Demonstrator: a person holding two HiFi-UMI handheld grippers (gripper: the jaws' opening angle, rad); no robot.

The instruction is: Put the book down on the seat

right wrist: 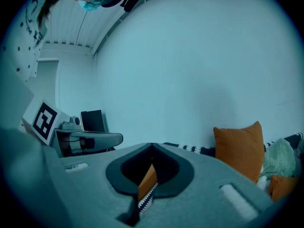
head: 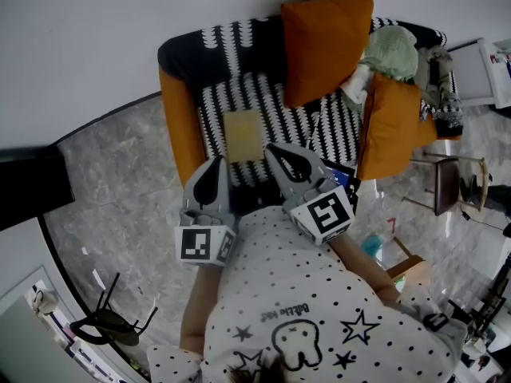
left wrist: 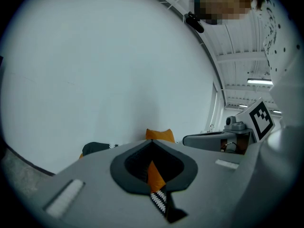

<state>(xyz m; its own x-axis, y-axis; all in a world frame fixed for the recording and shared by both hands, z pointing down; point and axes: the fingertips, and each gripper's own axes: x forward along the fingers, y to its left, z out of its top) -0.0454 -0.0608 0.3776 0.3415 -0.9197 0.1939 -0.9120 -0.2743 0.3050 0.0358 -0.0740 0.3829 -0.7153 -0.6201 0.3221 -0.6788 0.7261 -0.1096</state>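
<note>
Book (head: 243, 134) flat on seat (head: 315, 130), long axis toward backrest (head: 239, 42); left tool (head: 215, 160) and right tool (head: 272, 148) closed, empty.

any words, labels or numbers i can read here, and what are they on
shirt: one short printed line above the cartoon, upside down, too blurred to read
left marker cube, right marker cube: square patterns only, no letters
book: no text visible on its cover

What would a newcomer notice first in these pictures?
A black-and-white patterned sofa with orange sides fills the top of the head view, a big orange cushion propped against its back. A pale book lies flat on the seat, just beyond the left hand-held gripper and right hand-held gripper, both shut and empty.
</note>
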